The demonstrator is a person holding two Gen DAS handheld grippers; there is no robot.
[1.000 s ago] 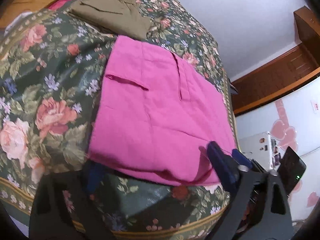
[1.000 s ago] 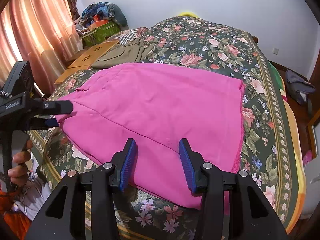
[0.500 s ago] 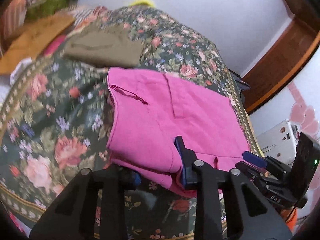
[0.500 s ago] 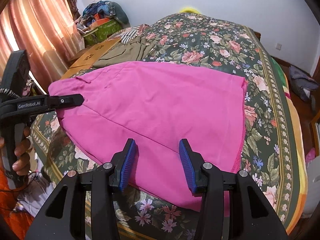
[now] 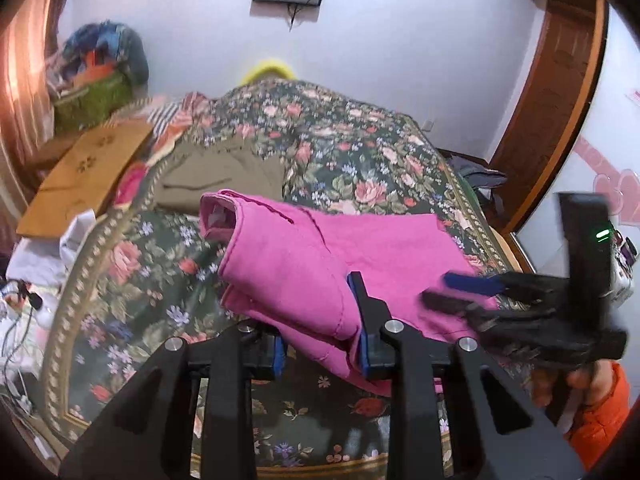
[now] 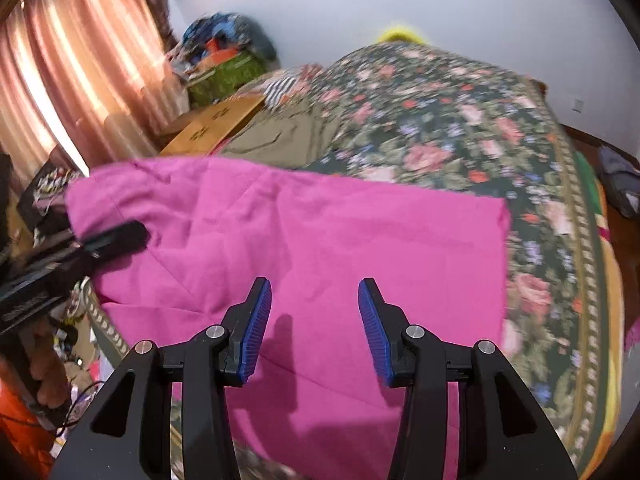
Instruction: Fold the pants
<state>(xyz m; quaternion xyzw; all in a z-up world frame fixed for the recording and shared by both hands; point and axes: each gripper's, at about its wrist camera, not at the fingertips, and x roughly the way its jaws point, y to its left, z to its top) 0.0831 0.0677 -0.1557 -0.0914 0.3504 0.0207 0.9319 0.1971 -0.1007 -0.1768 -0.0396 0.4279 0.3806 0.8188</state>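
Observation:
The pink pants (image 5: pixel 304 256) lie on the floral bedspread (image 5: pixel 352 168), partly lifted at the near edge. My left gripper (image 5: pixel 320 352) is shut on a fold of the pink pants and holds it above the bed. In the right wrist view the pink pants (image 6: pixel 320 236) spread wide. My right gripper (image 6: pixel 314 328) is open just above the cloth, holding nothing. The right gripper also shows in the left wrist view (image 5: pixel 464 292). The left gripper shows at the left edge of the right wrist view (image 6: pixel 108 236).
Folded olive pants (image 5: pixel 216 176) lie further back on the bed. A cardboard box (image 5: pixel 84 176) and a green basket of clutter (image 5: pixel 92 100) stand at the left. Curtains (image 6: pixel 72 80) hang at the left. A wooden door frame (image 5: pixel 552 80) is at the right.
My left gripper has closed on the near edge of the pink pants and lifted it, swinging round toward the headboard. My right gripper has moved forward over the cloth, still open.

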